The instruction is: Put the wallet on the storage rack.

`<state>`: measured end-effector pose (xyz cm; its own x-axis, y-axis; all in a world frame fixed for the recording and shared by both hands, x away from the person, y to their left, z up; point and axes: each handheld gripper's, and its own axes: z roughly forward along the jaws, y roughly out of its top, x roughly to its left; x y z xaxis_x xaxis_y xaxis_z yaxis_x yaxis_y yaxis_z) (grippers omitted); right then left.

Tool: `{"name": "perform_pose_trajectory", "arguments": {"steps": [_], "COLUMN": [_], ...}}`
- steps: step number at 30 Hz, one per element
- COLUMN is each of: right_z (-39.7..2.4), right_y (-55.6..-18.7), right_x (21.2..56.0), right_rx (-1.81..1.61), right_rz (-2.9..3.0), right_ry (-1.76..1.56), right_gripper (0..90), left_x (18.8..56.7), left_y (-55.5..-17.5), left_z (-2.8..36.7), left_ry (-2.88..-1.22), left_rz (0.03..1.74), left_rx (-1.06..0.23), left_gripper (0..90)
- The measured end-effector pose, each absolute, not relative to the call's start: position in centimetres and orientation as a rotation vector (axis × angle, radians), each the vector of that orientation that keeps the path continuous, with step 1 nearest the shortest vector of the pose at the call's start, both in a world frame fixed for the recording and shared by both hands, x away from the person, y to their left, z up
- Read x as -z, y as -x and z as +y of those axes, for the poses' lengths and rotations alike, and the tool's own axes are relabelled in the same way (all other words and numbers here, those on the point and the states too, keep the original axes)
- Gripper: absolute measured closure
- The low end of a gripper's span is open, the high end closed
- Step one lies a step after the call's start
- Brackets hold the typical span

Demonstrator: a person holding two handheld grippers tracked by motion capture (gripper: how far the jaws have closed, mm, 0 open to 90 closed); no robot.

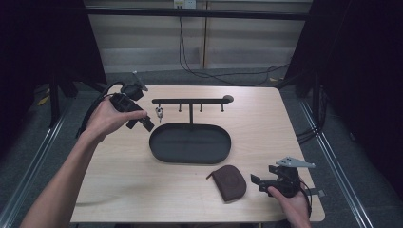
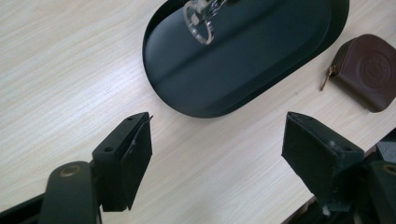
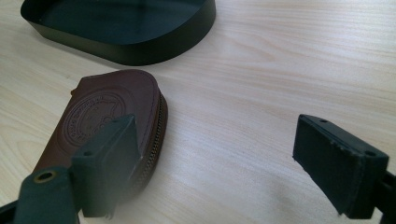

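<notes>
Small metal key ring [image 1: 159,113] hangs from the left-end hook of a thin black T-shaped rack [image 1: 190,101]; shiny, with a clear loop, blurred in the left gripper view [image 2: 200,21]. Rack post rises from the far rim of a matte black oval tray [image 1: 190,143], low straight wall, smooth flat floor. Left gripper [image 1: 139,119] sits just left of the key ring, near it but not touching; jaws spread wide with nothing between them, flat black pads [image 2: 135,158] over bare wood. Brown leather pouch [image 1: 229,183], rounded wedge shape, embossed round seal, brass zipper along the edge, lies flat on the counter [image 1: 119,175] just off the tray's near rim, apart from it. Right gripper [image 1: 260,183] rests low by the near right corner, just right of the pouch; jaws wide apart and empty, left pad [image 3: 112,158] in front of the pouch's edge, contact cannot be told. Counter is pale wood grain, rounded corners, lots of open surface on the left half and far right. Dark curtains at both sides, cables on the floor beyond the far edge.
</notes>
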<state>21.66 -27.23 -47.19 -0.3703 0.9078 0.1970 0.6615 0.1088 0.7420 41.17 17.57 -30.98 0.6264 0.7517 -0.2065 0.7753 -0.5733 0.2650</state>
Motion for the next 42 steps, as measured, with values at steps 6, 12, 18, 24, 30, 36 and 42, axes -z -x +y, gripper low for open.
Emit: {"name": "perform_pose_trajectory", "arguments": {"steps": [6,12,18,24,30,36,42], "right_z": [-27.3,-27.3,-27.3,-27.3,-27.3,-27.3,-27.0], "right_y": [-21.8,-21.8,-21.8,-21.8,-21.8,-21.8,-21.9], "right_x": [47.2,47.3,47.3,47.2,47.3,47.2,47.2], "right_rx": [-1.129,-1.128,-1.131,-1.133,-1.13,-1.137,-1.134], "right_rz": [2.082,2.076,2.076,2.08,2.088,2.091,2.116], "right_ry": [-1.543,-1.554,-1.553,-1.553,-1.546,-1.54,-1.527], "right_gripper": [13.8,13.8,13.8,13.8,14.1,14.3,15.7], "left_x": [31.6,32.6,33.9,35.6,36.9,38.6,40.0], "left_y": [-39.9,-38.7,-37.4,-35.7,-34.3,-32.5,-30.5], "left_z": [18.5,19.5,20.5,21.7,23.2,24.3,25.9], "left_ry": [-2.499,-2.443,-2.392,-2.313,-2.228,-2.203,-2.123], "left_rz": [1.142,1.084,1.114,1.091,1.102,1.086,1.098], "left_rx": [0.136,0.158,0.117,0.051,-0.033,-0.087,-0.105], "left_gripper": [17.6,17.5,18.3,20.1,20.0,20.0,19.9]}}
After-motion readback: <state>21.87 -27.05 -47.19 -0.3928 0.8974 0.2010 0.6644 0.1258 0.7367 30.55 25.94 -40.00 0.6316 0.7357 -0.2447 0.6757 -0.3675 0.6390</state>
